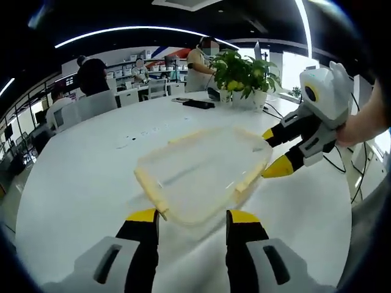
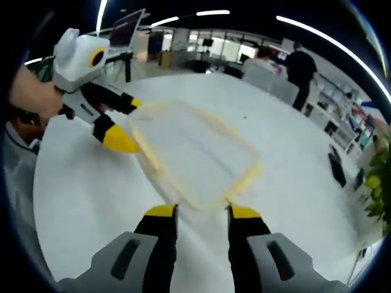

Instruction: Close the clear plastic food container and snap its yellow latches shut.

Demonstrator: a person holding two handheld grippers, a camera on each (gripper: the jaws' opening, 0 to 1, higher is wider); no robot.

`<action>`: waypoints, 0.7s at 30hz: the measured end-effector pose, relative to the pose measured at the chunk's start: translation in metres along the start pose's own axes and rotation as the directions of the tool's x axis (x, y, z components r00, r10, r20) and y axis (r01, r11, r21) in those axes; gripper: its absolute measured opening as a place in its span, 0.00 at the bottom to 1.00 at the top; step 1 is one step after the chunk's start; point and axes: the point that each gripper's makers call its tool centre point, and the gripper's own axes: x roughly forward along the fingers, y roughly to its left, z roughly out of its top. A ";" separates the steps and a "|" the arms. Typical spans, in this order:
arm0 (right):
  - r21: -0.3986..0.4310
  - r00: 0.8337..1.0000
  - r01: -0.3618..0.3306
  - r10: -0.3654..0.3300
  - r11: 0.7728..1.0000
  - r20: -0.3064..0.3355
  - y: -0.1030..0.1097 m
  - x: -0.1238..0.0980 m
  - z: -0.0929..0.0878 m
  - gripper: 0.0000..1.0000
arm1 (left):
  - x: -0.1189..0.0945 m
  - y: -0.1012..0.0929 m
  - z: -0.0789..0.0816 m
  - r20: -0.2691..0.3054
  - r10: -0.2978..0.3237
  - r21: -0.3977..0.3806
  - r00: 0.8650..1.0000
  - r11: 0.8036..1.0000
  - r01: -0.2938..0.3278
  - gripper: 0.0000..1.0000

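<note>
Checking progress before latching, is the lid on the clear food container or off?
On: the lid lies flat over the container, yellow latches along its edges. Motion blur hides whether they are snapped.

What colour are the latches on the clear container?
Pale yellow latches along the container edges, clearest in the left gripper view.

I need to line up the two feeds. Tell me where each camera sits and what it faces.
Left gripper view: rides the left gripper, facing across the white table at the container, plants beyond; the right gripper and a hand enter from the right.
Right gripper view: rides the right gripper, facing the container from the opposite side; the left gripper enters from the left.
Shared: container, table, both grippers.
</note>
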 end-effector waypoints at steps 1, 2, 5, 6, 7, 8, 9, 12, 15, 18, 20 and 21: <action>0.000 1.000 0.000 0.000 1.000 0.001 0.000 0.001 0.001 0.29 | 0.000 0.001 0.000 0.001 0.001 0.001 1.000 1.000 -0.001 0.37; 0.000 1.000 0.000 0.000 1.000 0.001 0.000 0.001 0.001 0.29 | -0.001 0.001 0.000 0.000 0.003 0.000 1.000 1.000 -0.003 0.37; 0.000 1.000 -0.001 0.001 1.000 0.004 0.001 0.004 0.004 0.29 | -0.002 0.002 -0.001 -0.001 0.007 0.001 1.000 1.000 -0.007 0.38; 0.000 1.000 -0.001 0.001 1.000 0.005 0.001 0.005 0.004 0.29 | -0.003 0.002 -0.001 -0.001 0.009 -0.001 1.000 1.000 -0.009 0.38; 0.002 1.000 -0.001 0.001 1.000 0.006 0.002 0.005 0.005 0.29 | -0.004 0.003 -0.001 -0.002 0.011 -0.001 1.000 1.000 -0.011 0.38; 0.002 1.000 -0.002 0.002 1.000 0.007 0.002 0.006 0.006 0.29 | -0.004 0.003 -0.001 -0.002 0.012 -0.002 1.000 1.000 -0.013 0.38; 0.003 1.000 -0.002 0.002 1.000 0.007 0.002 0.006 0.006 0.29 | -0.005 0.004 -0.001 -0.002 0.014 -0.003 1.000 1.000 -0.014 0.38; 0.000 1.000 -0.003 0.003 1.000 0.008 0.002 0.007 0.007 0.29 | -0.006 0.006 -0.002 -0.003 0.017 -0.003 1.000 1.000 -0.017 0.38; 0.000 1.000 -0.005 0.005 1.000 0.006 0.002 0.007 0.007 0.29 | -0.007 0.007 -0.003 -0.002 0.024 -0.012 1.000 1.000 -0.024 0.38; 0.002 1.000 0.001 -0.001 1.000 0.011 0.001 0.005 0.008 0.28 | -0.007 0.008 -0.003 0.001 0.035 -0.028 0.999 0.999 -0.035 0.40; 0.011 1.000 0.004 -0.005 1.000 0.009 0.000 0.003 0.007 0.30 | -0.009 0.009 -0.006 -0.007 0.038 -0.025 0.999 0.999 -0.038 0.41; 0.015 1.000 0.008 -0.008 1.000 0.010 -0.001 0.001 0.006 0.31 | -0.010 0.008 -0.006 -0.006 0.039 -0.025 0.999 0.999 -0.039 0.41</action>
